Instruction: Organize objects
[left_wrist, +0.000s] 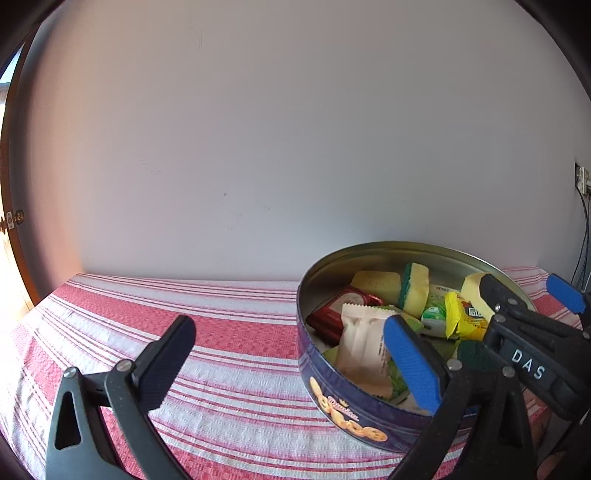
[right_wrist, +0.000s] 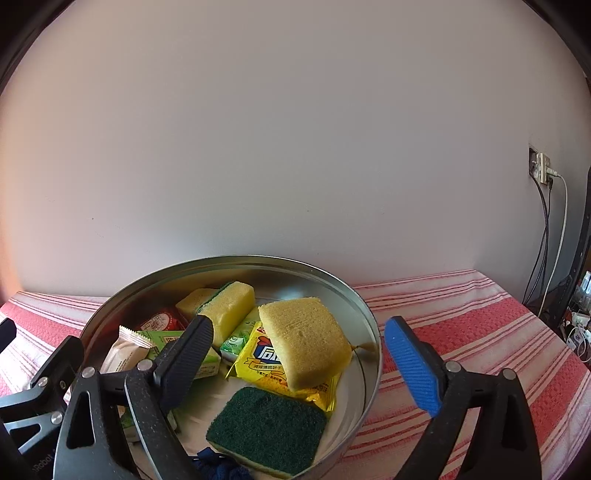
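A round blue cookie tin (left_wrist: 347, 402) stands on the striped tablecloth; it also shows in the right wrist view (right_wrist: 369, 314). Inside lie yellow sponges (right_wrist: 306, 343), a sponge with its green side up (right_wrist: 266, 428), a yellow snack packet (right_wrist: 258, 362), a red packet (right_wrist: 160, 321), a green-and-white packet (right_wrist: 236, 341) and a beige packet (left_wrist: 364, 347). My left gripper (left_wrist: 291, 362) is open and empty, its blue finger over the tin's near rim. My right gripper (right_wrist: 299, 365) is open and empty, straddling the tin's right wall above the sponges. It also shows in the left wrist view (left_wrist: 528, 291).
The red-and-white striped cloth (left_wrist: 229, 332) covers the table up to a plain white wall. A wall socket with cables (right_wrist: 541, 170) hangs at the right. Clutter (right_wrist: 580, 325) sits beyond the table's right edge. A wooden door frame (left_wrist: 11, 221) is at the far left.
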